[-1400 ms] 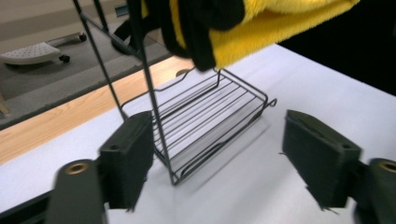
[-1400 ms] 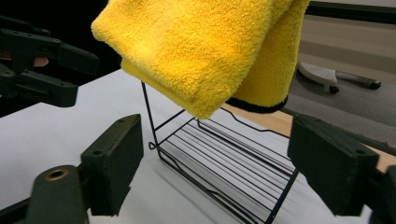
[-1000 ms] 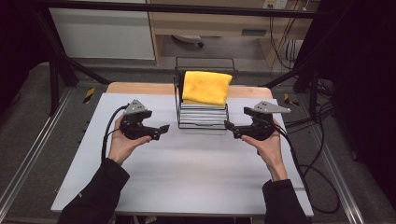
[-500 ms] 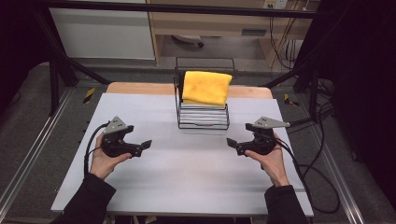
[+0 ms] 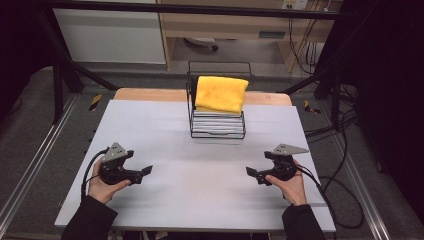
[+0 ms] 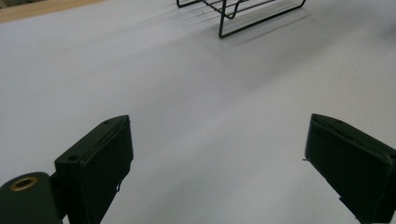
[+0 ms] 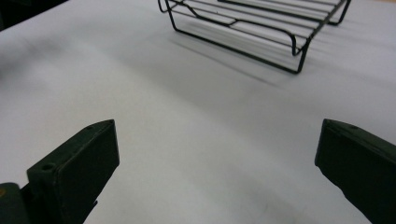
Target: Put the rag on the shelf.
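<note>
One black wire rack [image 5: 218, 125], thin-rodded and box-shaped, stands at the far middle of the matte pale-grey table [image 5: 150, 125], with one fuzzy yellow cloth [image 5: 221, 93] folded square and draped over its top rail. Two black, hard-shelled grippers rest low near the front edge, well apart from the rack: left gripper [image 5: 146, 171], right gripper [image 5: 251, 172]. Both have flat blocky jaws spread wide, holding nothing.

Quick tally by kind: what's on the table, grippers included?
Yellow cloth: 1
Black wire rack: 1
Grippers: 2, left gripper and right gripper, both open and holding nothing
Total: 4
</note>
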Action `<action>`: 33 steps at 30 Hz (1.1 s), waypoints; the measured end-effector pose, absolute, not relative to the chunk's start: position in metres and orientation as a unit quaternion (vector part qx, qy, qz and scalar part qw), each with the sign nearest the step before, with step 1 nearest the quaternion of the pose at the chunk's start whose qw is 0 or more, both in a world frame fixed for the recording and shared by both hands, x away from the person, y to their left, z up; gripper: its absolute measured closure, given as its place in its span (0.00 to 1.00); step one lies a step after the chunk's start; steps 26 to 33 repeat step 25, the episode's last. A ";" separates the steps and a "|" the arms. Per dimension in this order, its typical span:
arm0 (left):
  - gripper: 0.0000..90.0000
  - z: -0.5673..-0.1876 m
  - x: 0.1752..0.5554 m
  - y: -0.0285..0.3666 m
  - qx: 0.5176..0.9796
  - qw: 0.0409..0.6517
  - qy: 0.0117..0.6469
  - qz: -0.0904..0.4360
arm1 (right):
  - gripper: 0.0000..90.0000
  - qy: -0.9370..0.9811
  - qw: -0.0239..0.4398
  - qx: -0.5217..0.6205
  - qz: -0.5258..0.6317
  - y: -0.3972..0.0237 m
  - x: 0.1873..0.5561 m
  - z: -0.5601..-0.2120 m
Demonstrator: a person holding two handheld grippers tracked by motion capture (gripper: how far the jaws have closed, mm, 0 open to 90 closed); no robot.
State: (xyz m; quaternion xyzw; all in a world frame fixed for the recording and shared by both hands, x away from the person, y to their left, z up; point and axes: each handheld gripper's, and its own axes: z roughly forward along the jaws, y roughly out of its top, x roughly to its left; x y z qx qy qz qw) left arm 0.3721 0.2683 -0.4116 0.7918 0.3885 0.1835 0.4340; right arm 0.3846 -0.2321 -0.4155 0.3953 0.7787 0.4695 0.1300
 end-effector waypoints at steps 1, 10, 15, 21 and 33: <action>0.08 -0.414 0.371 0.270 0.792 0.433 0.390 0.182 | 0.01 0.779 0.128 0.398 0.467 -0.234 0.383 -0.418; 0.09 -0.430 0.361 0.287 0.790 0.433 0.395 0.180 | 0.01 0.780 0.121 0.404 0.462 -0.255 0.370 -0.440; 0.08 -0.435 0.358 0.291 0.790 0.431 0.398 0.178 | 0.01 0.772 0.118 0.414 0.467 -0.265 0.361 -0.447; 0.08 -0.440 0.355 0.293 0.793 0.426 0.397 0.178 | 0.01 0.773 0.120 0.417 0.463 -0.270 0.358 -0.451; 0.08 -0.442 0.355 0.293 0.793 0.425 0.399 0.176 | 0.01 0.775 0.120 0.413 0.462 -0.269 0.359 -0.452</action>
